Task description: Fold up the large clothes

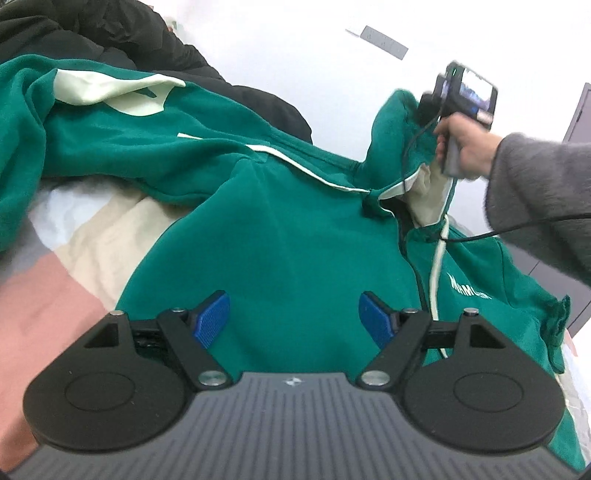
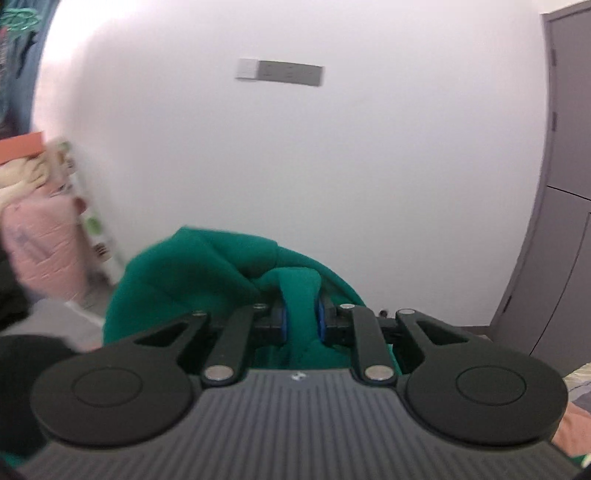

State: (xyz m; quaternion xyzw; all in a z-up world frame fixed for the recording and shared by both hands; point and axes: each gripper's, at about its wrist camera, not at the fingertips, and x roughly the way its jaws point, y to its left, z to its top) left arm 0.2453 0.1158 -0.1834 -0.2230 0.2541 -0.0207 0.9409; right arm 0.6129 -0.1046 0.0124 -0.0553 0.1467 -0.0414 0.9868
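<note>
A large green hoodie (image 1: 280, 236) with cream lining and a white drawstring lies spread over the bed. My left gripper (image 1: 293, 314) hovers just above its body, jaws wide apart and nothing between the blue pads (image 1: 212, 319). In the left wrist view a hand (image 1: 465, 147) in a grey sleeve holds the right gripper (image 1: 424, 105), raised at the far right with the hoodie's hood hanging from it. The right wrist view shows my right gripper (image 2: 301, 319) shut on a bunched fold of the green hoodie (image 2: 229, 269), lifted in front of the white wall.
A black garment (image 1: 110, 33) lies piled behind the hoodie at the far left. The bed cover (image 1: 55, 288) shows pink, beige and white patches. A grey wardrobe (image 2: 561, 206) stands at the right. A cable (image 1: 517, 225) runs from the right gripper. Pink and cream clothes (image 2: 40, 236) sit at the left.
</note>
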